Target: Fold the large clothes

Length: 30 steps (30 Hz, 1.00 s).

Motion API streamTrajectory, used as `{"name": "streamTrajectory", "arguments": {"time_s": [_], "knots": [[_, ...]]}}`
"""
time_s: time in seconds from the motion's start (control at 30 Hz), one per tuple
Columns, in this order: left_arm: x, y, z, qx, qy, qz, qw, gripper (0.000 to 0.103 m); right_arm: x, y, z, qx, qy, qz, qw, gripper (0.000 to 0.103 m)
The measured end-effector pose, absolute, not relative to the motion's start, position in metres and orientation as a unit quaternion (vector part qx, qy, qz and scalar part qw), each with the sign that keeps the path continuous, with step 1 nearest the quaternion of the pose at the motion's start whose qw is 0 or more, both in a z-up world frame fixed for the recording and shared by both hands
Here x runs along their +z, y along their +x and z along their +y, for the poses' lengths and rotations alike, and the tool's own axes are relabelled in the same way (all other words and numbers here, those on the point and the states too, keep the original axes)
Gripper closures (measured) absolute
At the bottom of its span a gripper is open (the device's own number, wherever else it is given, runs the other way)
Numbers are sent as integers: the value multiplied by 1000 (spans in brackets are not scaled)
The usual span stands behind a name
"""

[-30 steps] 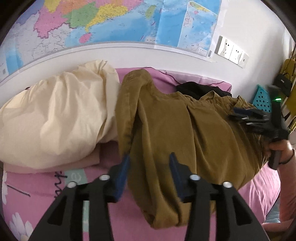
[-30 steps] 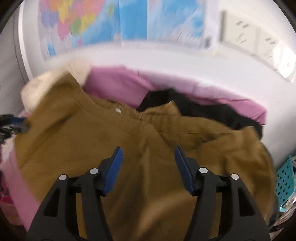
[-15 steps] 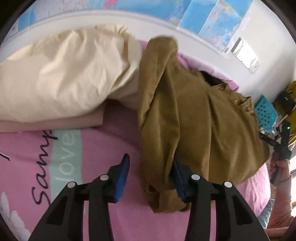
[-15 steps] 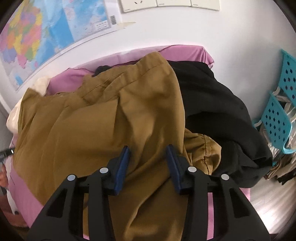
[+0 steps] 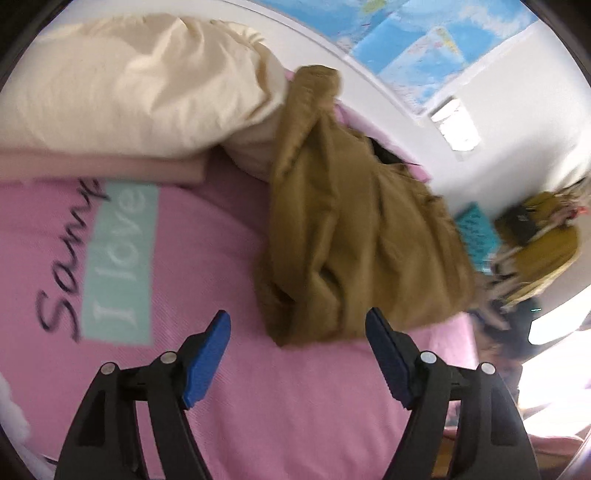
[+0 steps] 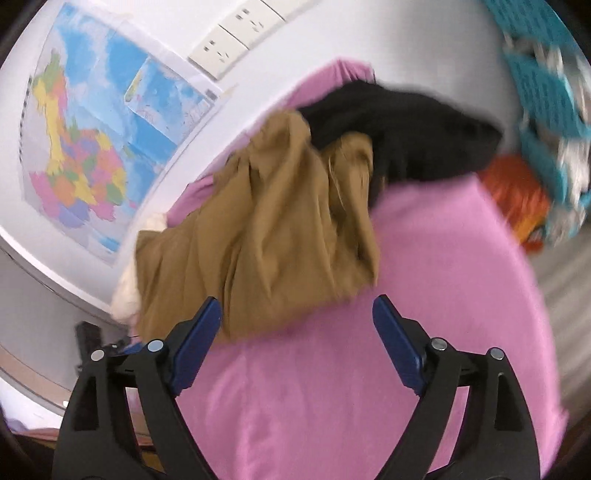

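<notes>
A large brown garment [image 5: 351, 229] lies bunched in a long heap on the pink bed sheet [image 5: 295, 406]. Its far end leans on a cream duvet [image 5: 129, 85]. My left gripper [image 5: 297, 317] is open and its jaws are still opening. The garment's near end reaches just between the fingertips, and neither pad touches it. In the right wrist view the brown garment [image 6: 266, 229] sits ahead of my right gripper [image 6: 297, 302]. That gripper's jaws are also opening wide, over bare sheet [image 6: 424, 277], and its left finger [image 6: 199, 332] overlaps the cloth's edge.
A black garment [image 6: 399, 140] lies behind the brown one by the wall. A teal basket [image 6: 543, 74] and something orange [image 6: 517, 192] stand off the bed's far side. A map [image 6: 92, 147] and wall sockets [image 6: 240, 33] are on the wall. A folded pink cloth [image 5: 110, 168] lies under the duvet.
Both grippers narrowed on the brown fabric, then opened wide and let it go. The garment now lies heaped on the sheet. The right gripper swung sideways and rolled; the left one tilted further down.
</notes>
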State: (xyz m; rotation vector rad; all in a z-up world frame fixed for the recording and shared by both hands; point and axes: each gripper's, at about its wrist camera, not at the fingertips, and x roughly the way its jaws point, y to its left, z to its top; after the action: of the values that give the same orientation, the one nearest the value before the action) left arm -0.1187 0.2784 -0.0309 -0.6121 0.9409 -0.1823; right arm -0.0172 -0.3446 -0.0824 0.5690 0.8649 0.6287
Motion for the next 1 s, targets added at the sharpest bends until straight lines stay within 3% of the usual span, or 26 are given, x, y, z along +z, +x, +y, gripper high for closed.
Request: {"name": "streamTrajectory", "arguments": {"time_s": [0.1, 0.27, 0.37, 0.4, 0.43, 0.47, 0.5, 0.53, 0.63, 0.9, 1.0], "knots": [[-34, -118, 269, -110, -298, 441, 839, 21, -91, -13, -325, 310, 270, 417, 810, 20], [-54, -93, 245, -125, -314, 461, 821, 20, -93, 13, -286, 306, 249, 407, 824, 18], [-58, -81, 242, -125, -328, 446, 823, 11, -97, 25, -281, 303, 267, 396, 825, 16], [-59, -76, 241, -123, -336, 442, 822, 12, -96, 26, -280, 301, 267, 394, 826, 21], [-59, -72, 239, -120, -342, 439, 822, 15, -96, 27, -280, 296, 268, 391, 829, 39], [-60, -71, 237, -115, -347, 437, 822, 22, -95, 26, -281, 290, 268, 387, 833, 48], [-60, -70, 237, -104, -342, 439, 824, 39, -93, 24, -283, 296, 270, 382, 833, 62], [-58, -71, 236, -92, -333, 442, 828, 54, -91, 22, -285, 302, 273, 378, 832, 71], [-43, -81, 233, -92, -319, 428, 840, 72, -75, 8, -288, 312, 256, 358, 842, 82], [8, -148, 214, -175, -252, 403, 862, 74, -34, -61, -314, 365, 217, 314, 849, 84], [-15, -169, 208, -174, -221, 444, 850, 68, -64, -68, -318, 333, 190, 371, 846, 71]]}}
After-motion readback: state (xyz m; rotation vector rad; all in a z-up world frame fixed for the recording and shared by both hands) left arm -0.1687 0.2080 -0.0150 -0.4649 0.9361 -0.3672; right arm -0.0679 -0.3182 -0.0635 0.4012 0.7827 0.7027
